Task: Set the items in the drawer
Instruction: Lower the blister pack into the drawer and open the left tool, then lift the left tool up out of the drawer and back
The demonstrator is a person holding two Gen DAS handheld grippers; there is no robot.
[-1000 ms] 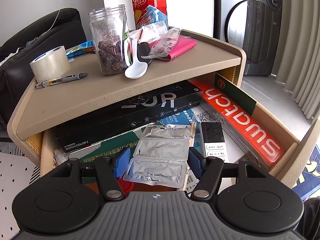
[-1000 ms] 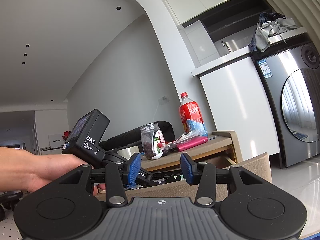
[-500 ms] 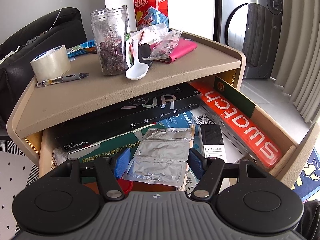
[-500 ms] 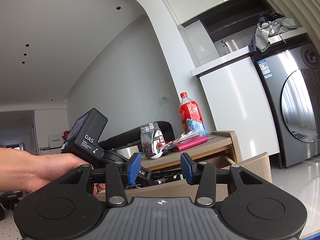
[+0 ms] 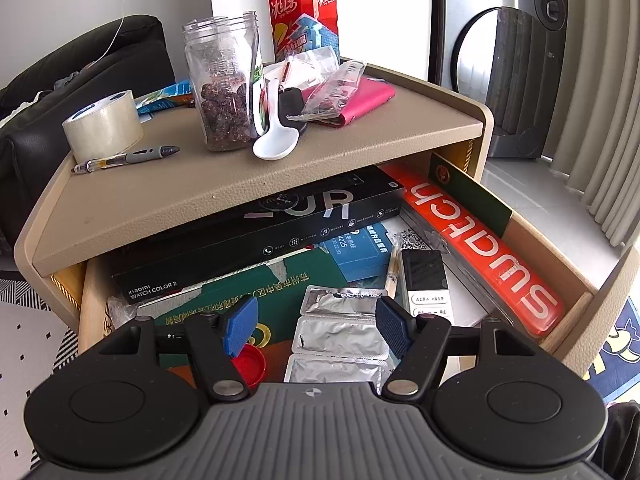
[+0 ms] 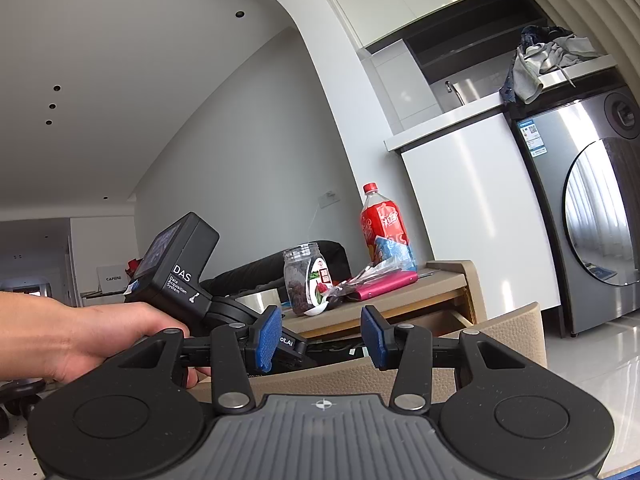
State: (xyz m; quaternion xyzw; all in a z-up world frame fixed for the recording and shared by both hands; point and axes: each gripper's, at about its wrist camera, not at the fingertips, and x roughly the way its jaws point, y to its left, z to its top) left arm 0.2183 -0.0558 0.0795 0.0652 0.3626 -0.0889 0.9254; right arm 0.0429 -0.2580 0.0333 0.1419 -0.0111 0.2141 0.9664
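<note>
My left gripper hangs open over the pulled-out drawer, nothing between its fingers. Under it lies a silver foil blister pack on a green booklet. A black watch box, an orange box, a blue card and a small remote also lie in the drawer. On the beige table top stand a jar, a tape roll, a pen, a white spoon and a pink wallet. My right gripper is open, low beside the drawer front.
A red drink bottle stands at the back of the table. A washing machine is behind on the right, curtains beside it, a dark sofa on the left. A hand holds the left gripper's handle.
My left gripper has drawn back and up from the drawer; the foil pack now lies farther right between the fingers. The right view is nearly the same.
</note>
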